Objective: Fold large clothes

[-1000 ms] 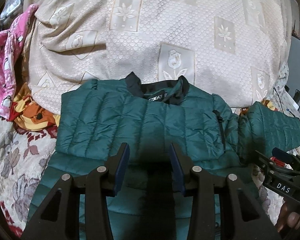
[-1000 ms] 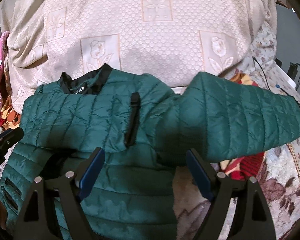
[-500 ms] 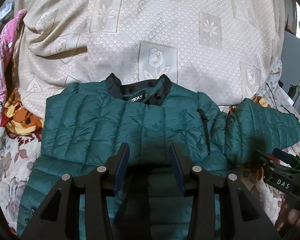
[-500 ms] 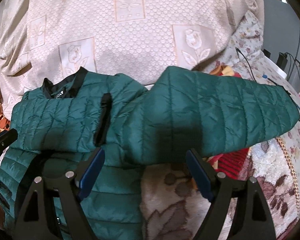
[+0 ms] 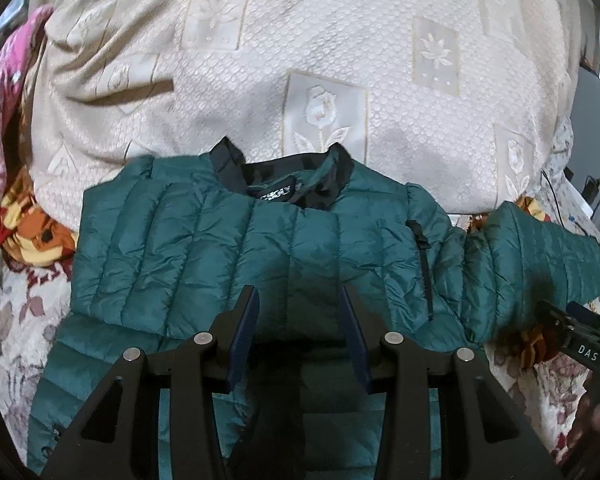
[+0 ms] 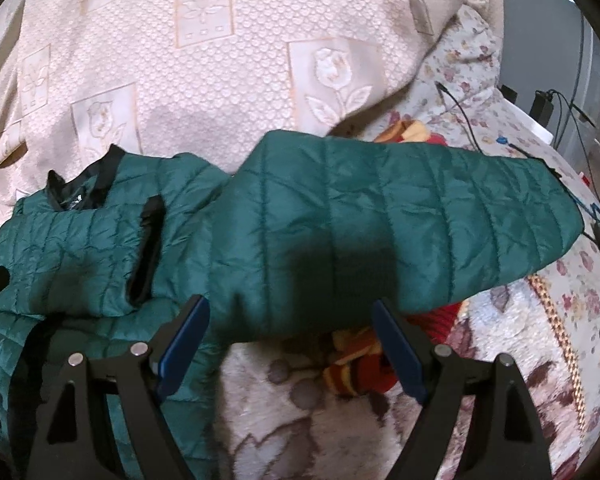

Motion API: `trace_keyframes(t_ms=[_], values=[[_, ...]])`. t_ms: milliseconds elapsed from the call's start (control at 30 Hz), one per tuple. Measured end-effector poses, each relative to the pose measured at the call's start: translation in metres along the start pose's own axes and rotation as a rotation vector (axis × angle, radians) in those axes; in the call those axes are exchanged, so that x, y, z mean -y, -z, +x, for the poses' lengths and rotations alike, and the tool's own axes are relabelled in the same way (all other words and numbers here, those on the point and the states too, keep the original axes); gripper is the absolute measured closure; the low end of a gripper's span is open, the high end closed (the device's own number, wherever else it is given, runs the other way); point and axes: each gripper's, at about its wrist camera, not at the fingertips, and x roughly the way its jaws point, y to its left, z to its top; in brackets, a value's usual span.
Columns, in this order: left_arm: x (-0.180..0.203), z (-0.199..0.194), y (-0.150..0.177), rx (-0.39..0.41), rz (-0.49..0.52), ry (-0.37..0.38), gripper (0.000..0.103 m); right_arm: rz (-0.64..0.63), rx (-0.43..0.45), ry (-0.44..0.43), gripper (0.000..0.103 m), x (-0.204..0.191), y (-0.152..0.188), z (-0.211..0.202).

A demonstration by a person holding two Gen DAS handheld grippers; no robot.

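Evidently the green quilted jacket lies flat on the bed against a cream patterned cover, one sleeve stretched sideways, probably so it can be folded inward. Both the left tongs and right tongs hover open, gripping nothing; the jacket's collar is black.

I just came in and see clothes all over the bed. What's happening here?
A person with a gripper in each hand is folding a green puffer jacket on the bed. The left gripper hovers open over its body; the right gripper is open near the outstretched sleeve. Neither holds anything.
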Motion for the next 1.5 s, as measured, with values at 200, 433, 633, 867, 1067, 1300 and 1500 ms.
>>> trace_keyframes(t_ms=[200, 433, 633, 867, 1067, 1300, 1500], values=[[-0.024, 0.009, -0.002, -0.006, -0.042, -0.026, 0.057, 0.027, 0.003, 0.035, 0.017, 0.021, -0.006, 0.004], [-0.048, 0.015, -0.001, -0.022, -0.09, -0.043, 0.057, 0.092, 0.04, 0.126, 0.016, 0.068, -0.02, 0.002], [-0.049, 0.023, 0.004, -0.047, -0.083, -0.038, 0.057, 0.229, 0.064, 0.247, 0.016, 0.136, -0.036, 0.0], [-0.049, 0.031, 0.007, -0.058, -0.083, -0.037, 0.057, 0.423, 0.081, 0.318, 0.016, 0.208, -0.03, -0.006], [-0.047, 0.038, 0.011, -0.078, -0.064, -0.047, 0.056, 0.459, 0.082, 0.33, 0.016, 0.232, -0.033, 0.018], [-0.057, 0.04, 0.013, -0.086, -0.071, -0.065, 0.057, 0.457, 0.131, 0.261, 0.081, 0.237, -0.037, 0.023], [-0.065, 0.036, 0.011, -0.075, -0.082, -0.079, 0.057, 0.457, 0.237, 0.051, 0.09, 0.223, -0.032, -0.007]])
